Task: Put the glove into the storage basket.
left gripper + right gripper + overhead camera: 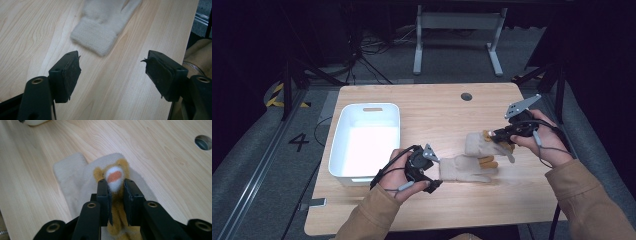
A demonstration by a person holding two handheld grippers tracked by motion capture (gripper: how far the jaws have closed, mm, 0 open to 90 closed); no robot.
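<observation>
Two cream knitted gloves with tan-orange fingers are on the wooden table. One glove lies flat, its ribbed cuff a short way ahead of my left gripper. That gripper's jaws stand wide apart over bare wood with nothing between them. My right gripper is shut on a tan finger part of the other glove. Its white and orange tip pokes out past the pads. The rest of that glove hangs below toward the table.
A white plastic bin stands at the table's left side, right beside my left hand. A round cable hole is in the far part of the tabletop. Beyond the table are a desk frame and dark floor with cables.
</observation>
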